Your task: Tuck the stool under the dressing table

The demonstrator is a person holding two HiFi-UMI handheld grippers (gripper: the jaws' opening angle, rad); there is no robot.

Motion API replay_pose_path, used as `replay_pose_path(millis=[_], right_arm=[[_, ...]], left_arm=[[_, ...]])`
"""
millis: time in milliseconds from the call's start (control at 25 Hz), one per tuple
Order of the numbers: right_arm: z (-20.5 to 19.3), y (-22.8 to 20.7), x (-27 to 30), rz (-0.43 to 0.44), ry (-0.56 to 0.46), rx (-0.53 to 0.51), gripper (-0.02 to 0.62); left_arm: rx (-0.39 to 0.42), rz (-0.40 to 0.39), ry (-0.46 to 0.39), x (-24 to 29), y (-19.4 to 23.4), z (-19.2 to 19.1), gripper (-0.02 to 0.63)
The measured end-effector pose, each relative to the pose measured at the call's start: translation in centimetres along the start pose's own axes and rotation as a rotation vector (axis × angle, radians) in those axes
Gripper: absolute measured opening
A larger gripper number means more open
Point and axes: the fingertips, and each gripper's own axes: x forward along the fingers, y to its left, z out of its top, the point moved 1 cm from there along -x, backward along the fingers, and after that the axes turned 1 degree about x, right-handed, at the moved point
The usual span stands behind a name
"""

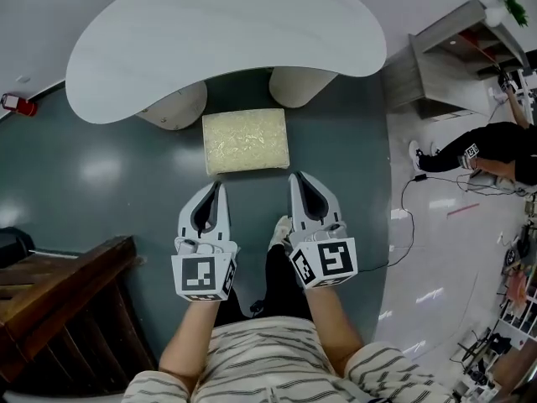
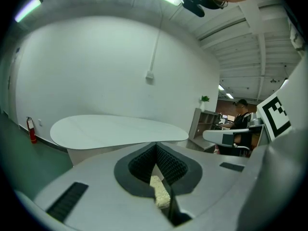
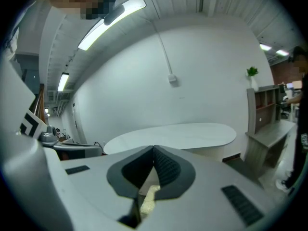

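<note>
Your left tongs [image 1: 220, 186] and right tongs [image 1: 296, 179] are both closed and empty, tips near the stool [image 1: 246, 141] standing before the dressing table [image 1: 226, 32].

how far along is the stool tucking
Done: little. The stool stands in front of the dressing table, only its far edge at the tabletop's rim. In hand: the left gripper and right gripper, both shut and empty, sit at the stool's near edge; contact is unclear. Left: push the stool under the table.
</note>
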Motion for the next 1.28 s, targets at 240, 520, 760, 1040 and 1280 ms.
replay_pose_path(millis=[240,520,760,1040,1280], right_arm=[[-3.9,-0.4,2.9,0.011,0.037,-0.006,0.013],[-8.6,-1.3,5.5,0.004,0.076,0.004,0.012],[-12.8,-2.0,7.0,0.003,0.116,0.023,0.014],[-19.6,-3.9,8.4,-0.008,0.174,0.040,0.014],[-24.4,-5.3,9.7,-0.025,0.218,0.062,0.013]], left_arm=[[0.018,-0.012,0.051,2.4,1.7,-4.6,0.005],[0.014,0.008,0.086,4.5,3.6,-8.7,0.005],[0.012,0.010,0.125,6.2,4.5,-13.2,0.005],[-0.006,0.032,0.165,8.1,5.5,-19.3,0.005],[-0.016,0.040,0.238,9.4,6.1,-24.3,0.005]])
